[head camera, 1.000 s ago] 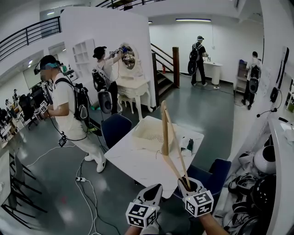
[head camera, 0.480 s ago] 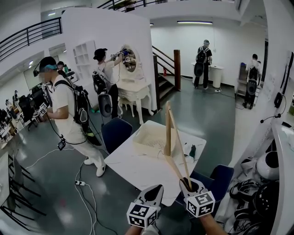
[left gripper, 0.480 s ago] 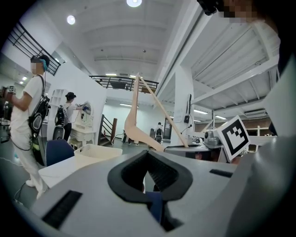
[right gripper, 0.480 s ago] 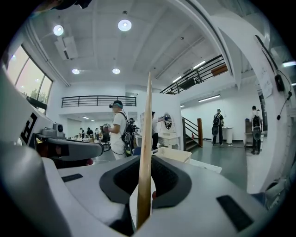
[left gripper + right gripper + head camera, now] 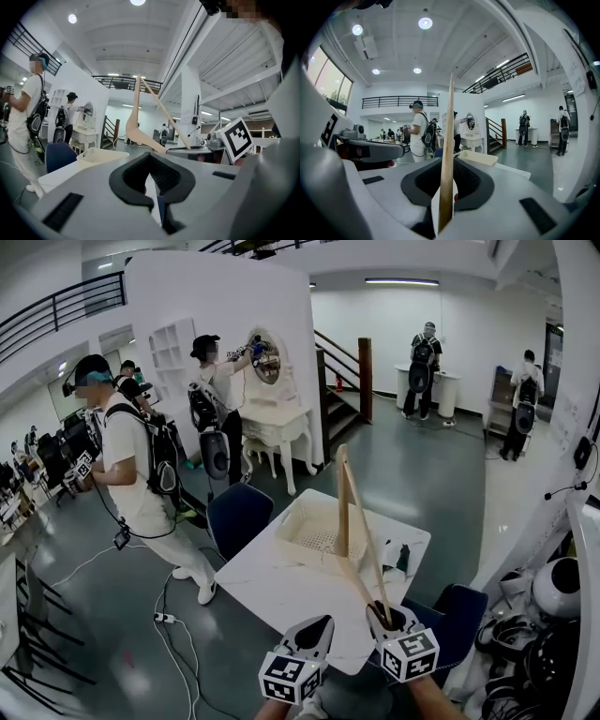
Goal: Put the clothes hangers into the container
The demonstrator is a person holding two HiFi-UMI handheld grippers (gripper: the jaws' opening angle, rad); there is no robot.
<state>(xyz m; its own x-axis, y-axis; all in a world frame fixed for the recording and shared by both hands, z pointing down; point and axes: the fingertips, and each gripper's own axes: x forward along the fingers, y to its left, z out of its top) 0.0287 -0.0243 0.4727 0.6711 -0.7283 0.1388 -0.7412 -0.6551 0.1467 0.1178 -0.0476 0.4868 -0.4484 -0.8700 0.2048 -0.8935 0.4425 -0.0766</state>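
Observation:
A wooden clothes hanger (image 5: 343, 507) stands upright above the table, its lower end clamped in my right gripper (image 5: 387, 616), which is shut on it. In the right gripper view the hanger (image 5: 448, 154) rises edge-on between the jaws. The cream mesh container (image 5: 305, 521) sits on the far half of the white table (image 5: 281, 582), beyond the hanger. My left gripper (image 5: 315, 631) hangs just left of the right one, shut and holding nothing. The left gripper view shows the hanger (image 5: 137, 126) and the container (image 5: 101, 153) ahead.
A small dark object (image 5: 401, 559) lies on the table to the right of the container. Blue chairs stand at the far side (image 5: 239, 507) and the near right corner (image 5: 459, 610). A person with a backpack (image 5: 131, 474) stands to the left. Headsets crowd a bench at the right (image 5: 548, 643).
Both grippers and the hanger keep the same pose. The table and container have drifted slightly right in the head view, and the person at left has shifted a little.

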